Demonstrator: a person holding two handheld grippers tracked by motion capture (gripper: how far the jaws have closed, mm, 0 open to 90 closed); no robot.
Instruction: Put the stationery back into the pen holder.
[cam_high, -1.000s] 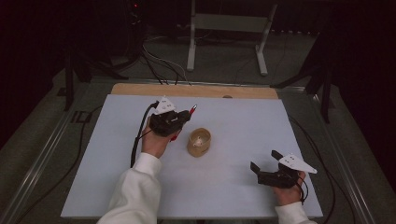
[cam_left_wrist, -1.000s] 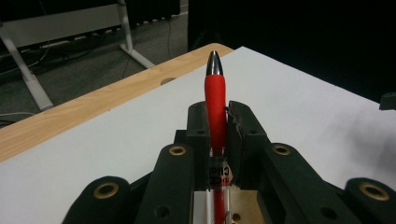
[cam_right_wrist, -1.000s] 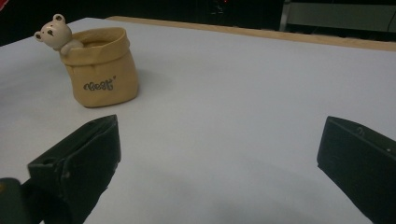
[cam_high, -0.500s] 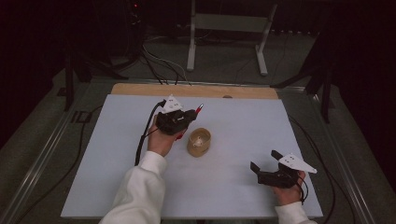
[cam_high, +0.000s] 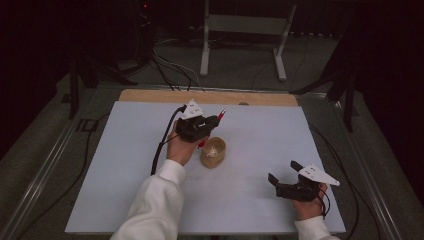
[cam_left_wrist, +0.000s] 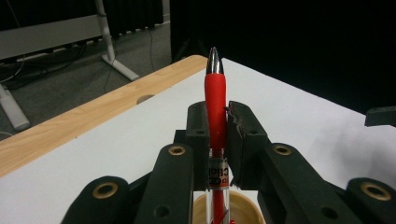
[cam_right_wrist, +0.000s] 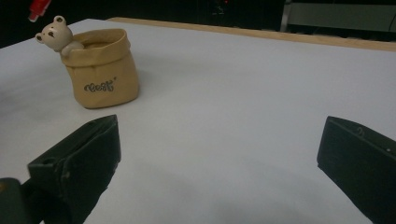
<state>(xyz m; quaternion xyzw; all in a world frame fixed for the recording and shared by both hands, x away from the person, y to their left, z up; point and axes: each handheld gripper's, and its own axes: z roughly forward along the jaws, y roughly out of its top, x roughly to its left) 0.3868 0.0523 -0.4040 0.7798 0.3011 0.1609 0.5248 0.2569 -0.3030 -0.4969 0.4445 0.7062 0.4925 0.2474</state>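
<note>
My left gripper (cam_high: 212, 120) is shut on a red pen (cam_high: 220, 115) and hovers just behind and above a tan bag-shaped pot (cam_high: 213, 152) at the table's middle. In the left gripper view the pen (cam_left_wrist: 215, 93) stands clamped between the two pads, silver tip pointing away, and its clear lower end hangs over the pot's mouth (cam_left_wrist: 243, 210). My right gripper (cam_high: 283, 171) rests open near the front right with nothing between its jaws. Its own view has the pot (cam_right_wrist: 102, 70) at upper left, a small bear figure (cam_right_wrist: 55, 33) on its rim, and the pen's red end (cam_right_wrist: 39, 7) above.
The white table top (cam_high: 125, 165) ends in a wooden strip (cam_high: 150, 96) at the far edge, with a small hole in it. A metal stand (cam_high: 240, 30) and cables (cam_high: 170, 65) lie on the floor beyond. A black cable (cam_high: 162, 142) trails from the left gripper.
My left hand has carried the pen to the right, bringing it over the pot. The pot and the right gripper have stayed put.
</note>
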